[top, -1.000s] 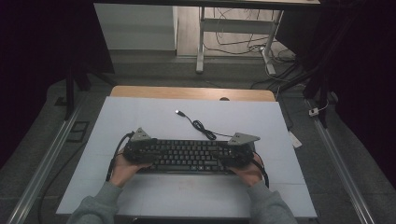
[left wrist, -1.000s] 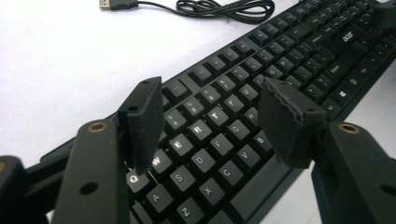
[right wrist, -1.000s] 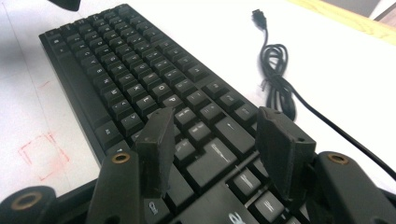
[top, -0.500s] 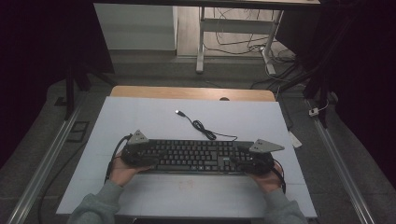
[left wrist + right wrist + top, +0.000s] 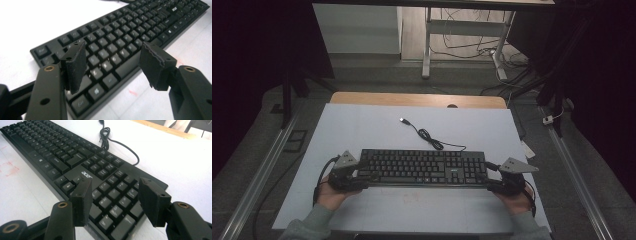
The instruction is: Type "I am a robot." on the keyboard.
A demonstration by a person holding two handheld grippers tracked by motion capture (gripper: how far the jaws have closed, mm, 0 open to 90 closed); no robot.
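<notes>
A long black plastic keyboard (image 5: pixel 422 167) lay flat on the white worktop (image 5: pixel 377 125), close to the near edge and running side to side. Its keys were small, square and a bit shiny, set in neat rows. A thin black cable (image 5: pixel 427 134) curled away from its back edge toward the far side of the worktop, ending in a little plug (image 5: pixel 403 120).

The left gripper (image 5: pixel 358 172) was at the keyboard's left end. In the left gripper view its two fingers (image 5: pixel 75 66) were flat black blocks with rough, worn pads. They stood wide apart, with nothing pinched between them. The keyboard's left corner lay just past and under them; it looked as if the pads were not touching it, though that was hard to tell.

The right gripper (image 5: pixel 494 175) was at the keyboard's right end. Its fingers (image 5: pixel 153 200) were also wide apart and empty, held over the number keys at the near right corner. A grey three-cornered plate sat on top of each gripper. A hand (image 5: pixel 332 196) held each one from the near edge.
</notes>
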